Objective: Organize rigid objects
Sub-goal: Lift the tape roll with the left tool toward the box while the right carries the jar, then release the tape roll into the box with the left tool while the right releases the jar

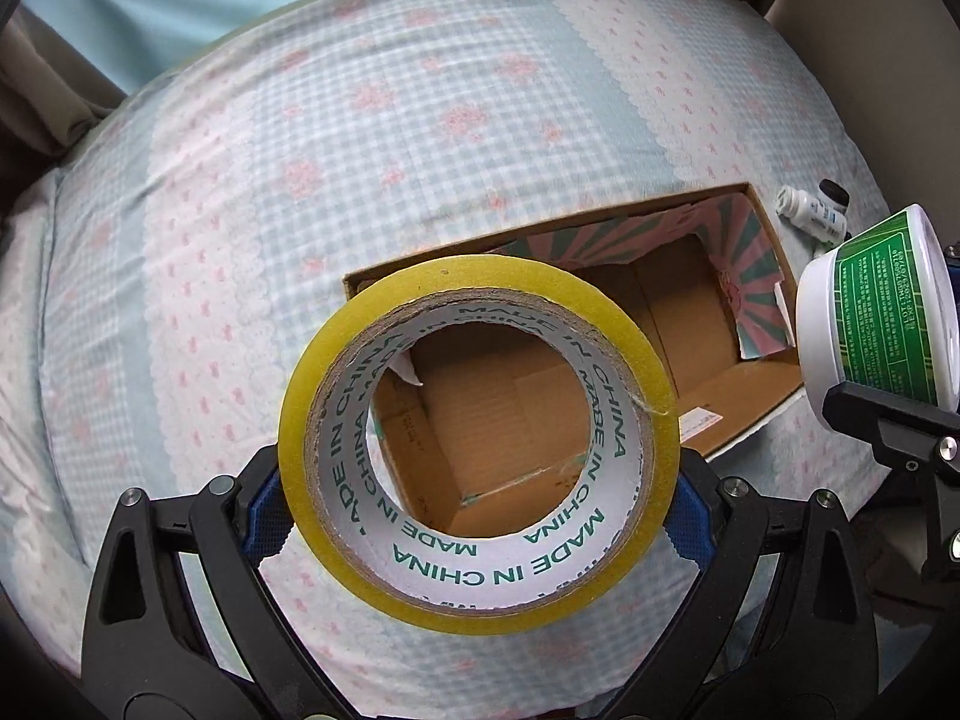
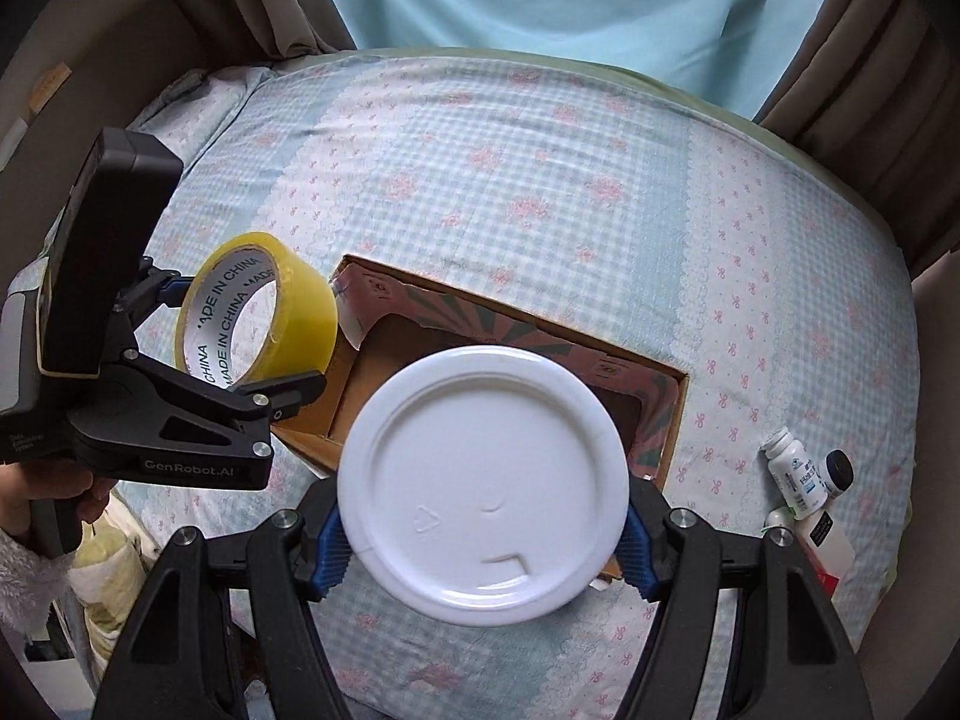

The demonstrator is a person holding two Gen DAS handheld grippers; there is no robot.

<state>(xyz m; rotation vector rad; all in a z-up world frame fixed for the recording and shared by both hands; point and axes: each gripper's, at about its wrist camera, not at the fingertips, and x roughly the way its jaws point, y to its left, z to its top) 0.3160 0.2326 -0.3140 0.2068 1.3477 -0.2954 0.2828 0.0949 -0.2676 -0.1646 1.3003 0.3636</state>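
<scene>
My left gripper (image 1: pixel 480 516) is shut on a yellow tape roll (image 1: pixel 630 360) and holds it above the near end of an open cardboard box (image 1: pixel 690 312). The roll (image 2: pixel 306 300) and the left gripper (image 2: pixel 240 354) also show in the right wrist view, left of the box (image 2: pixel 360 384). My right gripper (image 2: pixel 483 528) is shut on a white round tub (image 2: pixel 480 468), its lid facing the camera, above the box's near side. The tub's green label (image 1: pixel 882 300) shows at the right edge of the left wrist view. The box looks empty.
The box lies on a bed with a blue-checked, pink-flowered sheet (image 1: pixel 300 180). Small bottles lie right of the box: a white one (image 2: pixel 792 474), a black-capped one (image 2: pixel 837 471), and a white carton (image 2: pixel 831 540). Curtains (image 2: pixel 870 78) hang behind the bed.
</scene>
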